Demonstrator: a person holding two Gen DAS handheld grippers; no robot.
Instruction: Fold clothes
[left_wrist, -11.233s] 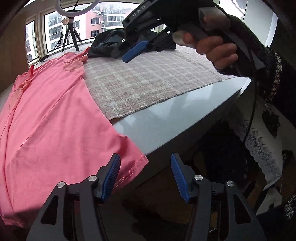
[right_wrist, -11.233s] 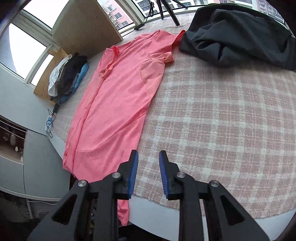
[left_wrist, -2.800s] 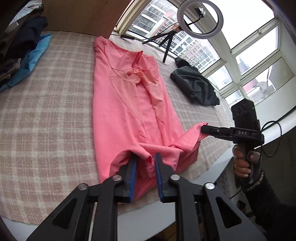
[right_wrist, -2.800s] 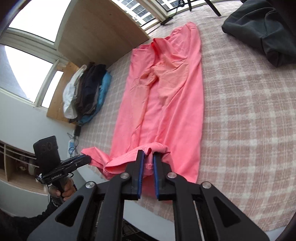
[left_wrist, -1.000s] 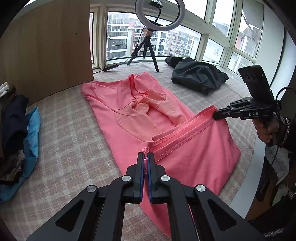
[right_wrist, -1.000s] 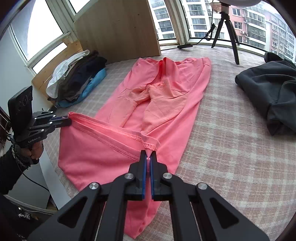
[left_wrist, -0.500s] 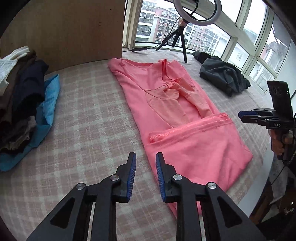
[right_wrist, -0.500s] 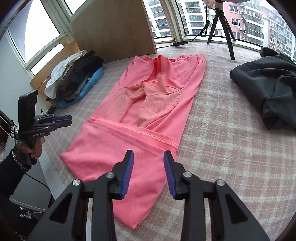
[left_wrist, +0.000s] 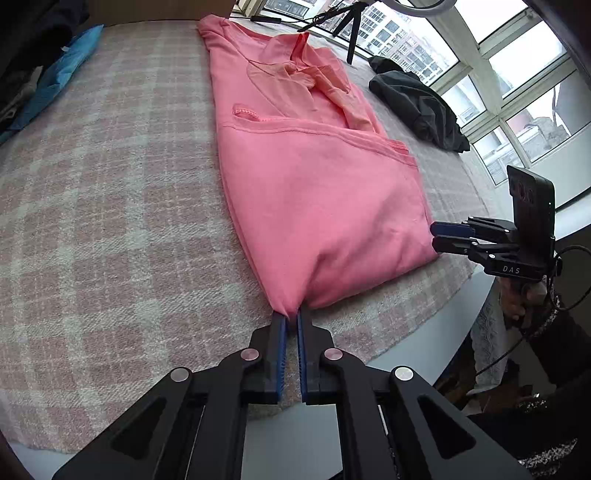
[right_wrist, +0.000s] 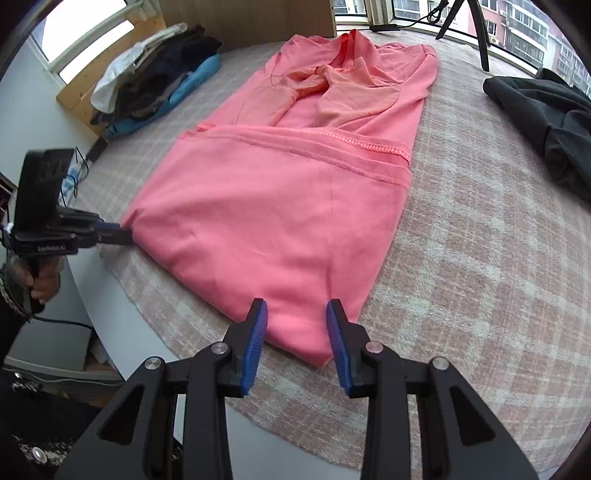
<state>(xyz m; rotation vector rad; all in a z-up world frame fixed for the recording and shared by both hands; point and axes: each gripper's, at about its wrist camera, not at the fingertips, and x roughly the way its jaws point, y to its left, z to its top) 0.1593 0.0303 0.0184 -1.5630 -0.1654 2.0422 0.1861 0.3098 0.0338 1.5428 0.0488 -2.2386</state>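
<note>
In the right wrist view, at the upper left of the frame, a stack of folded clothes (right_wrist: 155, 70) sits against a wooden panel at the far side of the worktop (right_wrist: 491, 258), which is covered by a checked cloth. At the middle left, the left tool (right_wrist: 123, 233) is pinched tight on the near left corner of the pink shirt (right_wrist: 280, 206); the left wrist view shows the same, its blue pads closed on a tuft of fabric at the lower centre of the frame.

The shirt lies lengthwise through the centre of the frame, collar at the top. Its lower part is doubled up over the body, so the stitched hem (right_wrist: 332, 146) runs across the middle and the fold edge faces the worktop's near rim. At the lower centre, the right tool (right_wrist: 295, 334) stands wide apart, its pads on either side of the shirt's near right corner and holding nothing.

Judging by this, the step in hand is taking hold of both near corners of the doubled shirt for a further fold towards the collar. The next move would call for the right tool to close on both layers at its corner, level with the left one.

At the right of the frame a dark garment (right_wrist: 550, 107) lies crumpled, well apart from the shirt, and a tripod leg (right_wrist: 480, 33) stands at the upper right. Neither lies in the way of folding towards the collar.
</note>
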